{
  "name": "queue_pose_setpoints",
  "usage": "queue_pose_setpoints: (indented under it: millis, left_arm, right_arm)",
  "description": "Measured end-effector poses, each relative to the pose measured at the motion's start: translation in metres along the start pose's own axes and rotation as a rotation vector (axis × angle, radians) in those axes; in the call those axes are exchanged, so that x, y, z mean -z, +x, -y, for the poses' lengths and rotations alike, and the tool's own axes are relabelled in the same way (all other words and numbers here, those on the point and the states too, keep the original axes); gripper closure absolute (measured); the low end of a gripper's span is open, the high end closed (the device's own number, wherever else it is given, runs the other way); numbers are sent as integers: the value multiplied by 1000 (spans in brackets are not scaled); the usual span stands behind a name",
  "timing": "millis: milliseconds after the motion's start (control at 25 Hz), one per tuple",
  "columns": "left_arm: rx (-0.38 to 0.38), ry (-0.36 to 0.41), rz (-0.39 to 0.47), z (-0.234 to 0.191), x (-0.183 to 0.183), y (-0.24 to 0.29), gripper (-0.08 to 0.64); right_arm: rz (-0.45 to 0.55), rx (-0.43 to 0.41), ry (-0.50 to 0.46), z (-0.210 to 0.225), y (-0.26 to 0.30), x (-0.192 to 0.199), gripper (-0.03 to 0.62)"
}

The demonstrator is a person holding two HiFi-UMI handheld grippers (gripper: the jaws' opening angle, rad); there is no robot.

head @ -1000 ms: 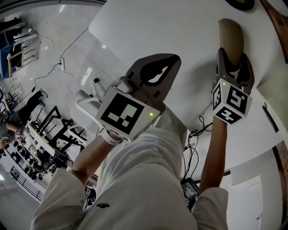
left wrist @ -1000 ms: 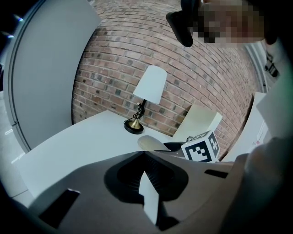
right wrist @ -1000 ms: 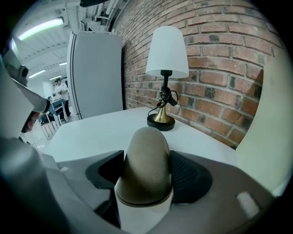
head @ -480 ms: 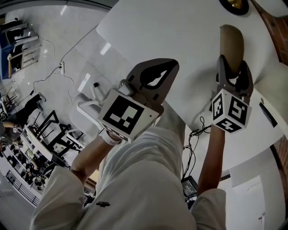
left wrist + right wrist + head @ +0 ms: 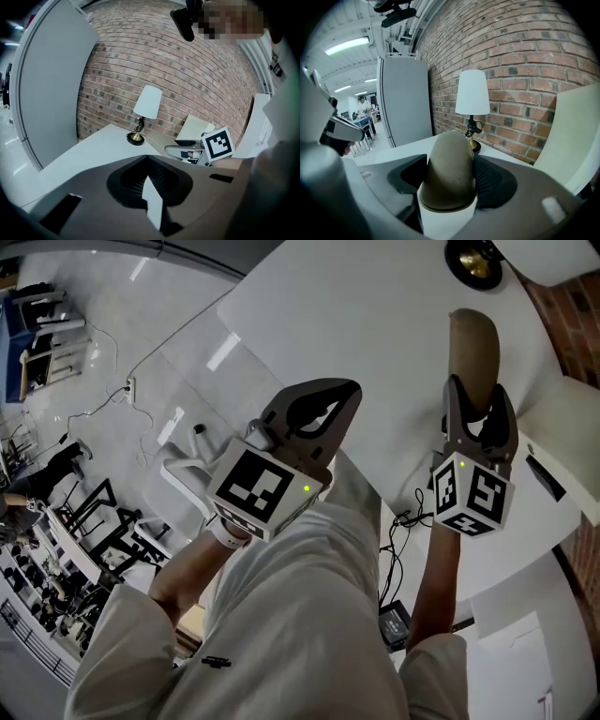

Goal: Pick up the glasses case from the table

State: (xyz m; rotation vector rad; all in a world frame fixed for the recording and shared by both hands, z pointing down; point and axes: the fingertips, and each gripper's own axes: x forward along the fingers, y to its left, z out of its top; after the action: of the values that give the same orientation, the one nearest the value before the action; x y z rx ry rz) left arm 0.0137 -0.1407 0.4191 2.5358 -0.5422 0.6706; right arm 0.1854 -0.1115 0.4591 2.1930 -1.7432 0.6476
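The glasses case [image 5: 473,343], a tan oblong shell, is clamped between the jaws of my right gripper [image 5: 478,397] and juts out past them above the white table [image 5: 375,324]. In the right gripper view the case [image 5: 449,166] fills the space between the dark pads, and the right gripper [image 5: 450,185] is shut on it. My left gripper [image 5: 323,407] hovers over the table's near edge, to the left of the right one, its jaws closed together with nothing in them. In its own view the left gripper [image 5: 147,158] has its tips meeting.
A small lamp [image 5: 472,93] with a white shade and brass base [image 5: 473,261] stands at the table's far end by the brick wall. A grey cabinet [image 5: 405,98] is at the left, a cream panel [image 5: 576,136] at the right. Cables lie on the floor [image 5: 403,521].
Both grippers have risen, the right one carrying the case up off the table. The lamp base has come further into the head view.
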Motion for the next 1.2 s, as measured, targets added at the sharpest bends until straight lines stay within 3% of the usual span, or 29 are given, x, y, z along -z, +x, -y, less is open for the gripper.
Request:
queue_pose_setpoints:
  millis: [640, 1200]
  left_arm:
    - [-69, -46, 100, 6, -39, -55, 554]
    - [-135, -59, 214, 16, -66, -105, 554]
  right_arm:
    - [113, -66, 165, -8, -60, -65, 267]
    - [228, -114, 241, -13, -121, -117, 267]
